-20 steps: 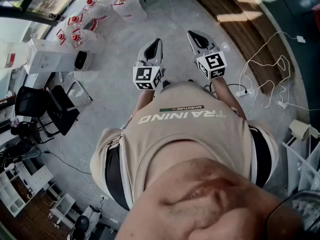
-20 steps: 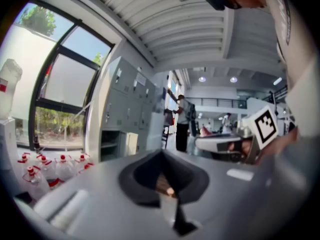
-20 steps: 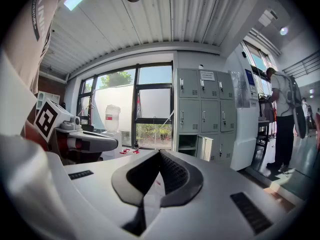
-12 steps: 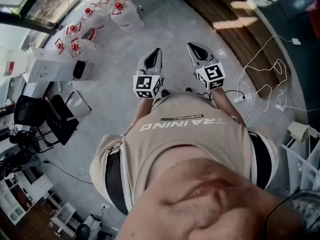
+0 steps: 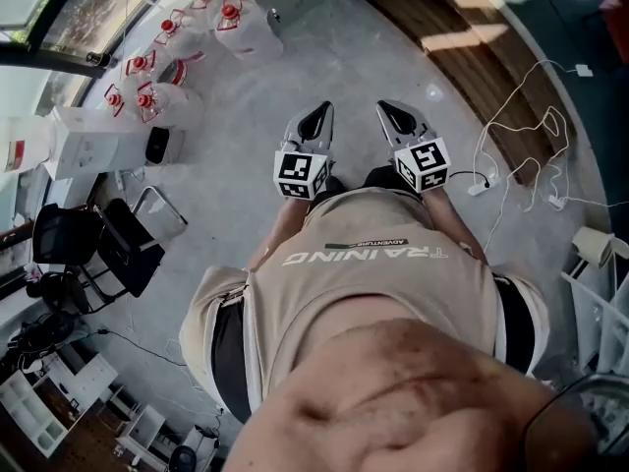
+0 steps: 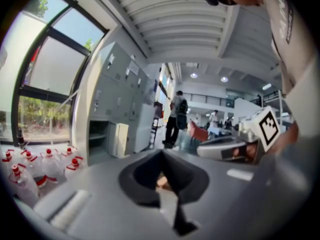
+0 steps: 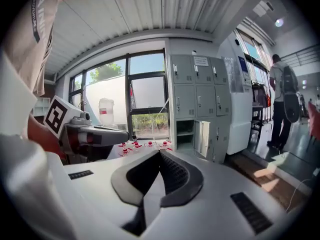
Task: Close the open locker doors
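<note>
Two handheld grippers are seen from above, held side by side before a person's torso (image 5: 383, 273) over a grey floor (image 5: 246, 175). Compared with a moment ago, the left gripper (image 5: 316, 118) and right gripper (image 5: 395, 116) are drawn in slightly towards the body. The water jugs (image 5: 147, 77) beyond the left gripper are shifted a little in the frame. From this the person is judged to be walking or turning (the approach, not the closing itself). No door is yet touched.

The jaws of both grippers are pressed together with nothing held between them, as each gripper view clearly shows.

In the right gripper view, a bank of grey lockers (image 7: 197, 96) is seen ahead of the jaws and to their right, well apart from them. One open door (image 7: 203, 138) in the lower row is swung out beside a bare compartment (image 7: 184, 133). In the left gripper view the lockers are seen ahead and to the left of the jaws. That picture is soft, so it is probably the same door that is seen ajar there. A further approach is judged necessary before either gripper can be laid against it.
</note>
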{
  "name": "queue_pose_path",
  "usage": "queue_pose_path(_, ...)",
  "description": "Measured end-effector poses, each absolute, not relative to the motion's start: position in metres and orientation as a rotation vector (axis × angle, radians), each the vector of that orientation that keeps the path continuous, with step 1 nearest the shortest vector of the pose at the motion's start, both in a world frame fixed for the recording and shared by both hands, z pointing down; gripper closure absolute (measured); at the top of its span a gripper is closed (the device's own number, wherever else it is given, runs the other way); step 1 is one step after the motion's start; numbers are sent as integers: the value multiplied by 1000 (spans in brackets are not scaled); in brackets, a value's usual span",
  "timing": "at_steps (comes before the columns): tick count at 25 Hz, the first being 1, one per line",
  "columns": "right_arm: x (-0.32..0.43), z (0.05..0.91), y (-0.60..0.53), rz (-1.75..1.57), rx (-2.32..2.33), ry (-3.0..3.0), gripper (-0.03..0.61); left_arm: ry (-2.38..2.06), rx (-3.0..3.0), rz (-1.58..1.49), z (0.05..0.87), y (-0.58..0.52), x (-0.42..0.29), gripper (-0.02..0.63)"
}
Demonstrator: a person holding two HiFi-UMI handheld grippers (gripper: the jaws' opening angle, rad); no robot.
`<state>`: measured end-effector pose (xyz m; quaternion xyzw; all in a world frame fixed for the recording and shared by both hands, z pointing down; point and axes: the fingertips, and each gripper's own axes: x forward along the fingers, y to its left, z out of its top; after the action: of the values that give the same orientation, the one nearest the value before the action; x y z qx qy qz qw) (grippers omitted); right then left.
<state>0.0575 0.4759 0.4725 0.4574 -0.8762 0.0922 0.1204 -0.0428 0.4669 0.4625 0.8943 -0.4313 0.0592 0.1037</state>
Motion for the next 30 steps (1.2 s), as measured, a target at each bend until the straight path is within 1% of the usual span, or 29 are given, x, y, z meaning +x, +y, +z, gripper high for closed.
queue_pose_path(3,46,483,478,314,1305,-2553,565,-1239,2606,195,482,458,-47,614)
queue_pose_path(6,47,480,464,294,1258,-2578,565,-1271,2610,180,473,436,-46,614)
queue_pose_path(12,63,468,386,281,1275,-2616,565,-1372,2567,194,465,376,-47,614)
queue_pose_path(16,90,458,331,214,1268,-2673,564,-1392,2585,226,455,334,-19,614)
queue_pose_path(19,107,466,303,273,1253,-2701,563,-1451,2604,180,437,304,-1,614)
queue_pose_path(23,117,468,268,316,1236,-2734,564,-1520,2554,135,428,273,3,614)
queue_pose_path(30,126,479,225,190,1176,-2691,563,-1518,2518,206,442,236,11,614)
